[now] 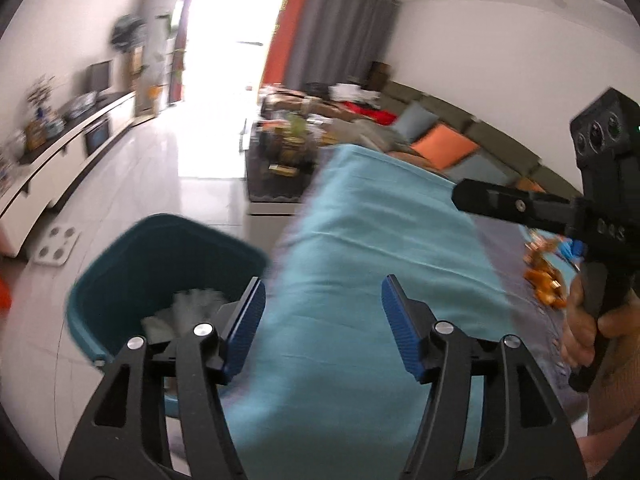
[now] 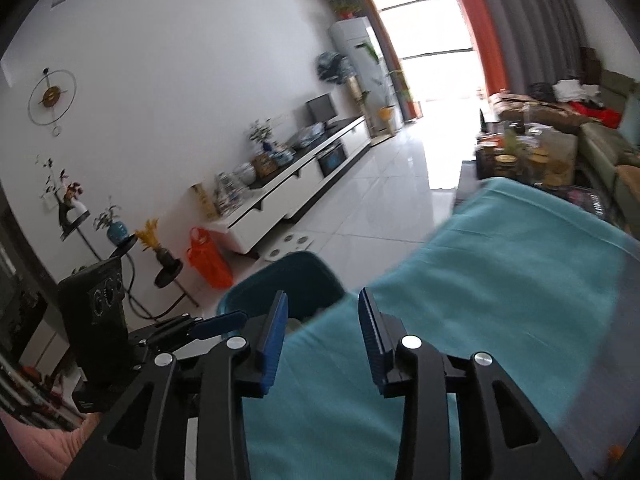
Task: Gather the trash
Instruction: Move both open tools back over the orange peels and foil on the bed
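Observation:
My left gripper (image 1: 323,292) is open with nothing between its blue pads, above the edge of a table under a teal cloth (image 1: 380,248). On the floor to its left stands a teal bin (image 1: 132,264) with crumpled white paper (image 1: 192,306) inside. Orange wrappers (image 1: 544,280) lie on the table at the right, beside a hand (image 1: 580,332) holding the right tool's black body (image 1: 600,184). My right gripper (image 2: 323,308) is open and empty too, over the teal cloth (image 2: 500,280), with the bin (image 2: 292,280) just beyond its left finger.
A white TV cabinet (image 2: 304,184) lines the left wall, with an orange bag (image 2: 208,260) and a white floor scale (image 2: 288,246) at its foot. A cluttered coffee table (image 1: 280,160) and a sofa with cushions (image 1: 444,144) lie beyond the table. Tiled floor (image 2: 384,200) stretches to the window.

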Motion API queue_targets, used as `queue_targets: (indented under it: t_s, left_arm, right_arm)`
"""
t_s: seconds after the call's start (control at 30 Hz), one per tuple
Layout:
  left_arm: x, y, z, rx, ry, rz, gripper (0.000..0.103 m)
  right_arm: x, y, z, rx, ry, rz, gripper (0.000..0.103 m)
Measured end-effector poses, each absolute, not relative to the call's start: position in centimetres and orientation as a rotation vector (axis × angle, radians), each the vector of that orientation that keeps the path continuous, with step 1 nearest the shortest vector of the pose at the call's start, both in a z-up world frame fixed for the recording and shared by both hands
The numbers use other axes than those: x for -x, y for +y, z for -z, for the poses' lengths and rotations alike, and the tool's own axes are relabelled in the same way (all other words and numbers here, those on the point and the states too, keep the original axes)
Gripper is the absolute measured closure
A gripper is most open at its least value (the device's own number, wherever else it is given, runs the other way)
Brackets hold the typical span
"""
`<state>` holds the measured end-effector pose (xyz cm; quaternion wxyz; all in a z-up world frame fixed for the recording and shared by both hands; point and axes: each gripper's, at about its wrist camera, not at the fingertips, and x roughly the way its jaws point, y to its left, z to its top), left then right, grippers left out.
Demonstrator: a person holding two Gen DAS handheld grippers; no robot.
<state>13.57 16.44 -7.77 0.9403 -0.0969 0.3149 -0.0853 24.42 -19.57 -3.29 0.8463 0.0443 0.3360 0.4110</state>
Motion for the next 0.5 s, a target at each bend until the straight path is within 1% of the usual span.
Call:
queue_targets:
  t_s: [0.13, 0.5]
  left_arm:
    - [-13.6, 11.0, 7.5, 0.150, 0.651, 0.300, 0.042]
    - [-14.2, -2.2, 8.3, 0.034, 0.703, 0.559, 0.042]
  right_arm:
    - [-23.6, -25.2, 3.3, -0.134, 0.691, -0.769, 0.066]
    - [-21.5, -37.7, 4.1, -0.215, 0.657, -0.494, 0.064]
